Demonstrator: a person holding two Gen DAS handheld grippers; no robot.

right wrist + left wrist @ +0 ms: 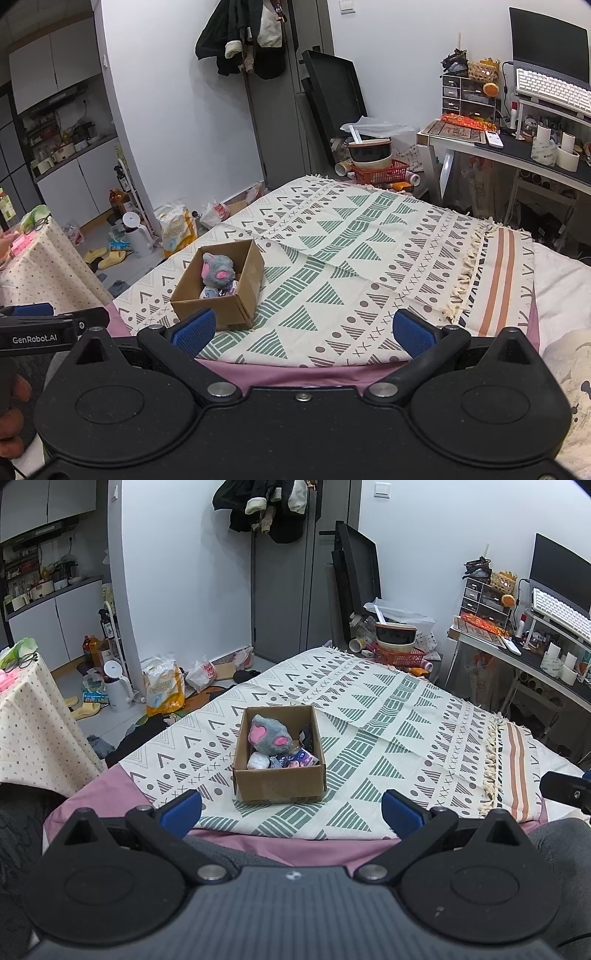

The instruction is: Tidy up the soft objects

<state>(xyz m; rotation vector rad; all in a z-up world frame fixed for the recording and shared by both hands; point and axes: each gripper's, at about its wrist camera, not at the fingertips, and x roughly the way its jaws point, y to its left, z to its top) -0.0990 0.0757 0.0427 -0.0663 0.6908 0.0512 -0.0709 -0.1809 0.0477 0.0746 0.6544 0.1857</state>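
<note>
The left gripper (291,808) and right gripper (302,328) hang spread and empty before the brown cardboard box (279,783), which corrals the grey-and-pink plush toy (269,739) with small soft packets (291,758), so the sorting looks done.

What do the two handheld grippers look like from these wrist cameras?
Both share one design: black bodies with two round discs, silver pivot bolts, black linkage arms and blue textured pads on the jaws. The left gripper has a ribbed grey top; its side reads "GenRobot.AI". The right gripper has a smooth speckled black top.
</note>
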